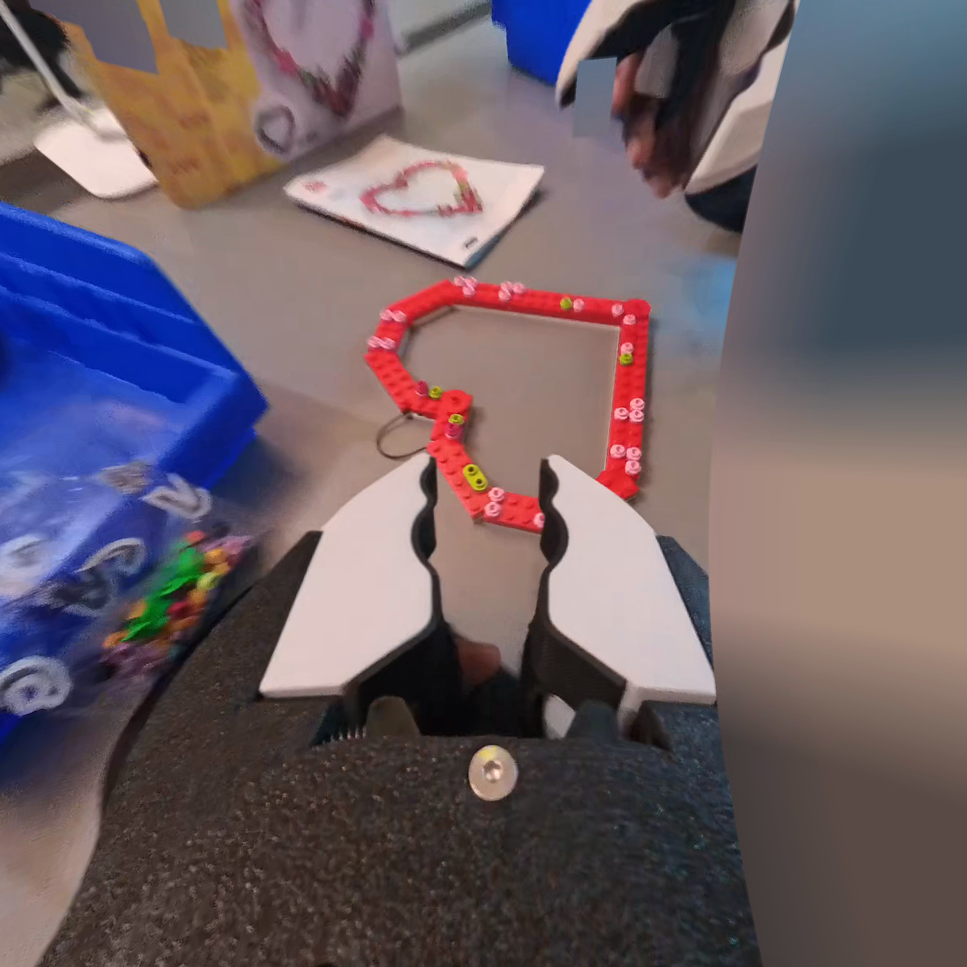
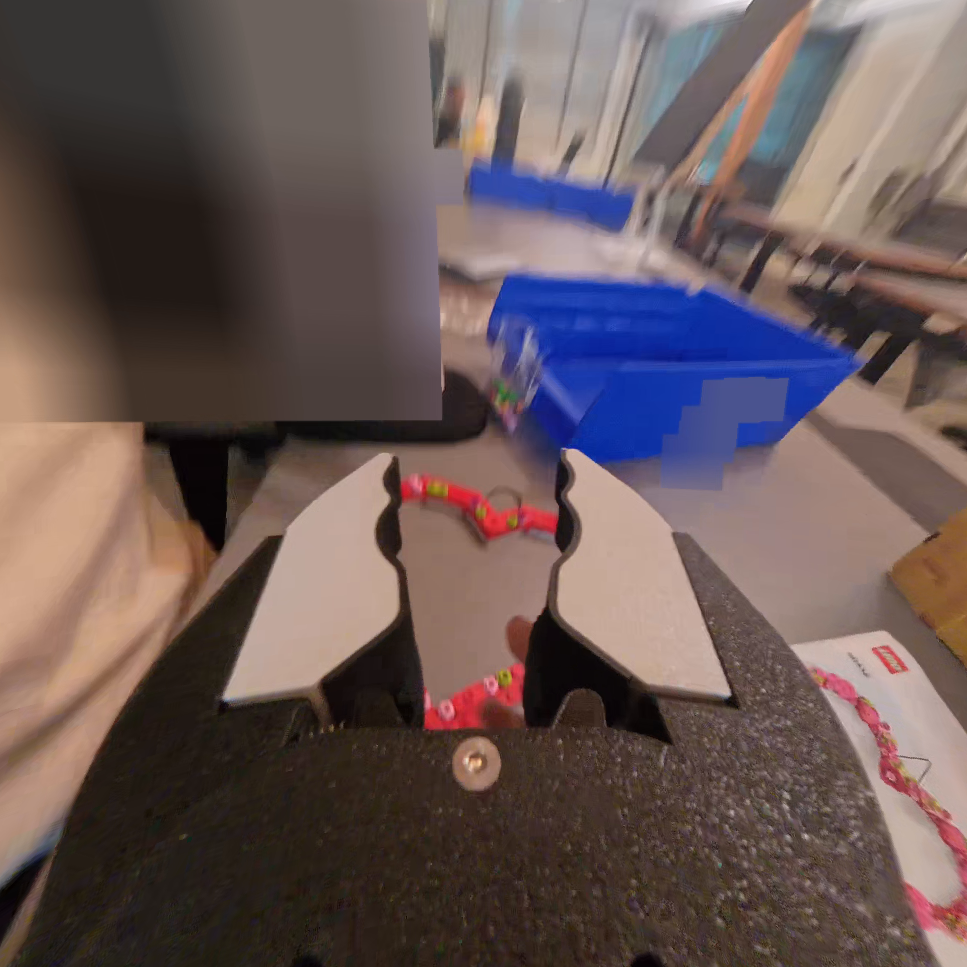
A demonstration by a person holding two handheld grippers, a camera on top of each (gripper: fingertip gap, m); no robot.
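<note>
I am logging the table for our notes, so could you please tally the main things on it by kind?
Red heart-shaped brick frame: 1
Blue plastic bins: 2
Clear bag of small coloured pieces: 1
Instruction booklet: 1
White box with a heart picture: 1
Yellow paper bag: 1
Total: 7

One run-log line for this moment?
left gripper: open, over red brick heart frame | right gripper: open, above frame | blue bin left
</note>
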